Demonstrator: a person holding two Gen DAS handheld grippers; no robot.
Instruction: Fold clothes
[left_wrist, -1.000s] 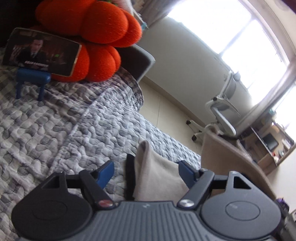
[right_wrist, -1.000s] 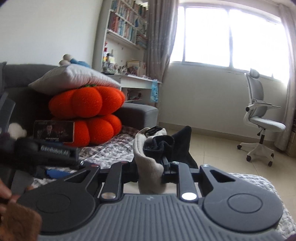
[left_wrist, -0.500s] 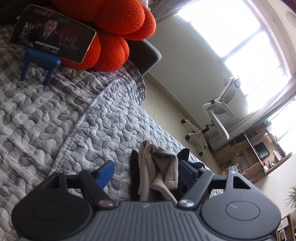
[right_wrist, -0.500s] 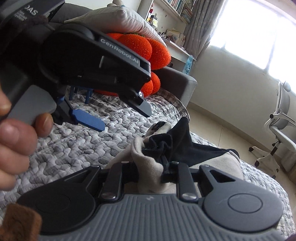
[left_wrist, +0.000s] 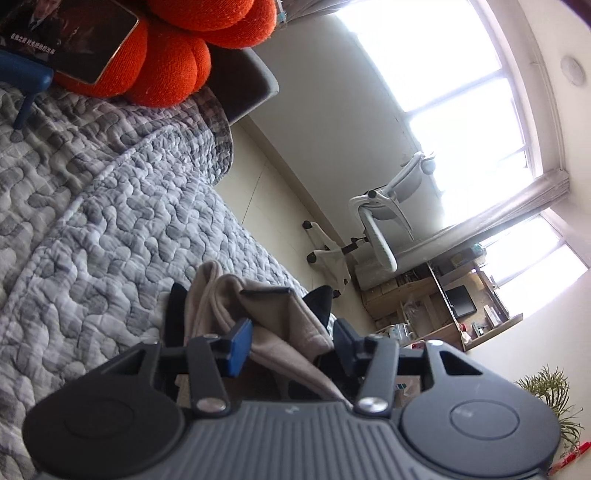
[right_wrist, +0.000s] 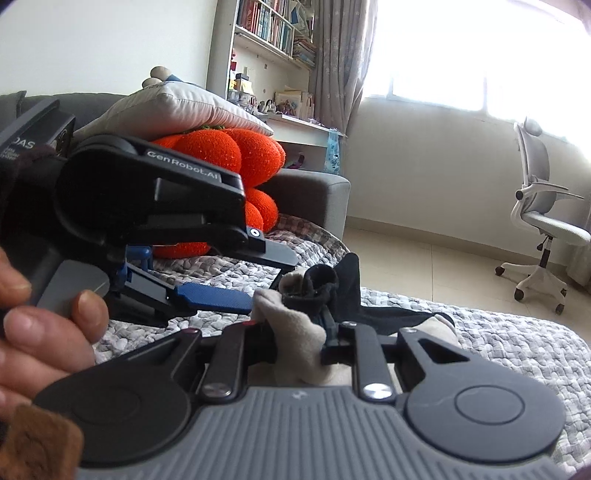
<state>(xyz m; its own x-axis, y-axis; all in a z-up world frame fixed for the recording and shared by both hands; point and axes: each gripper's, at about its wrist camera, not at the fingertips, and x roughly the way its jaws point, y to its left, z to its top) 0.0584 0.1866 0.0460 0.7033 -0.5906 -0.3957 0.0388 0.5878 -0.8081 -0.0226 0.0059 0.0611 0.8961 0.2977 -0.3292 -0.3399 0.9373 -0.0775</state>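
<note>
left gripper (left_wrist: 288, 349) closing, beige garment (left_wrist: 273, 317) perhaps half-hidden

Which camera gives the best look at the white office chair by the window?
The right wrist view. There the office chair stands upright and level, with headrest, armrest, seat and wheeled base all readable, though the picture's right edge clips it. The left wrist view shows the same chair whole but steeply tilted, smaller and partly washed out by window glare.

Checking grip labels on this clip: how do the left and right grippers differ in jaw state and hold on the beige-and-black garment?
The right gripper is clamped on a bunched beige fold of the garment; the left gripper is wider, its jaws closing with cloth between them, not yet pinching. The left one shows blue pads; the right one's are hidden by fabric. Both work the same garment over the grey quilt.
</note>
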